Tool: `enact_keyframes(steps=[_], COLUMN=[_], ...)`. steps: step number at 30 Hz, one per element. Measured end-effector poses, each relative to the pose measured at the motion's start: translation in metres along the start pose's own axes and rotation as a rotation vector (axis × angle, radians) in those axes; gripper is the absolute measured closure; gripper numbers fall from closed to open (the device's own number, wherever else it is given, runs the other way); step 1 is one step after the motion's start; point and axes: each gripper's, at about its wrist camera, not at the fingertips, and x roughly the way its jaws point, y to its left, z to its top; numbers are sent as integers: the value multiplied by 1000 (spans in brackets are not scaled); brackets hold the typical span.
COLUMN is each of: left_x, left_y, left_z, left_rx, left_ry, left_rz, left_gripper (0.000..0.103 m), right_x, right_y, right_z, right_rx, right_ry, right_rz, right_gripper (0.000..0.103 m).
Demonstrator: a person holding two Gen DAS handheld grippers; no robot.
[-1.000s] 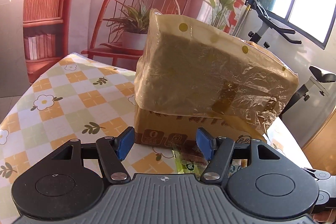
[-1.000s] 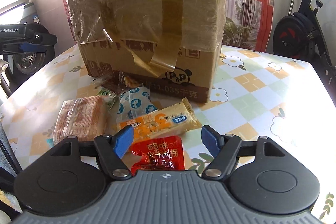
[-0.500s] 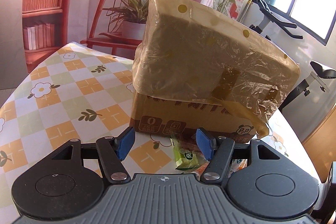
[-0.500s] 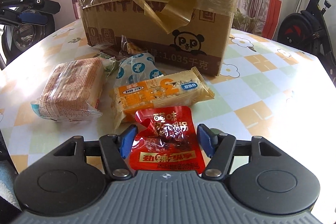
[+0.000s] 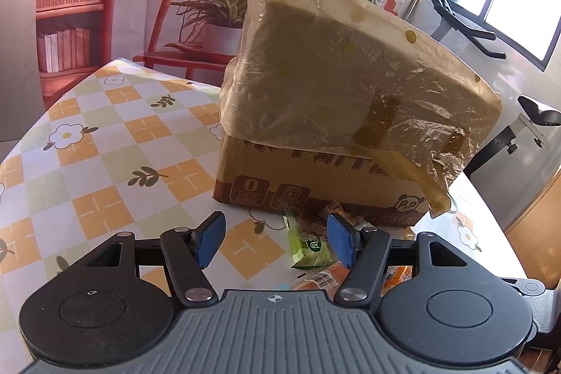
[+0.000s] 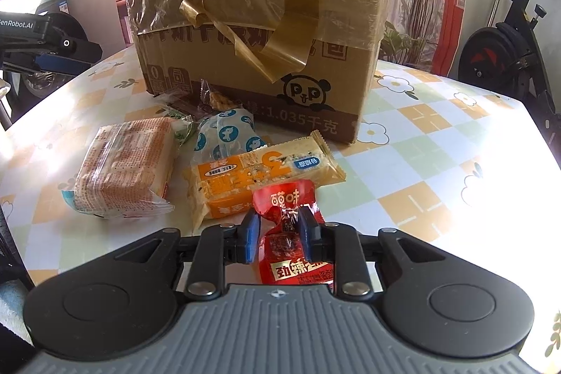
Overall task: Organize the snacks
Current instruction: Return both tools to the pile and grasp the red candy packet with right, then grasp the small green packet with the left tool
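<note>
Since 0.5 s prior, right claw closed from wide onto red snack pouch lying on bench, long axis toward 12 o'clock and cardboard box; left claw open, farther off.

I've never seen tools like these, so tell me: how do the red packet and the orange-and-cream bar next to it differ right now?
The red packet is pinched between the right gripper fingers; the orange-and-cream bar lies free on the table. The packet is glossy red and crumpled; the bar is a longer, flatter slab with crimped ends. The packet sits nearest the camera, overlapping the bar's near edge; the bar sits closer to the cardboard box. Both are sealed snacks.
</note>
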Motion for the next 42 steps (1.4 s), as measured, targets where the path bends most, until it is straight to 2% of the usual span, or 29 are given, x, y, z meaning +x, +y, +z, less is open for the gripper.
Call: enact_keyframes(steps=[2,7,11,13,20,23,27,33,37,42], left_x=[0,1,2,2,7,13,29,72,102,127], left_y=[0,-1,0,1,-3,-10,-17,-11,-8,-15], left_z=[0,-1,-2,-2,-4,-4,-6,-3,2,1], left_rx=[-2,-1,0,-4,7,34,66,11,-56,-70], left_ry=[1,5,5,5,18,30,59,123,167,210], left_rz=[5,5,3,-1,-4,-9,-18,-31,-54,-71], left_gripper=[37,37,37,37,37,37,37,55,56,57], right_x=[5,11,7,-3,-37,-36,-25,-14,-12,-11], right_y=[-2,-11,-13,-14,-13,-7,1,4,0,-3], right_z=[-3,-7,-3,1,24,32,32,28,25,24], right_rx=[21,90,111,125,134,114,123,131,145,154], right_ry=[22,15,-3,-35,-165,-172,-156,-140,-137,-133], right_rz=[-17,-19,-6,5,45,73,105,121,120,121], right_gripper=[71,70,89,93,94,94,94,94,94,94])
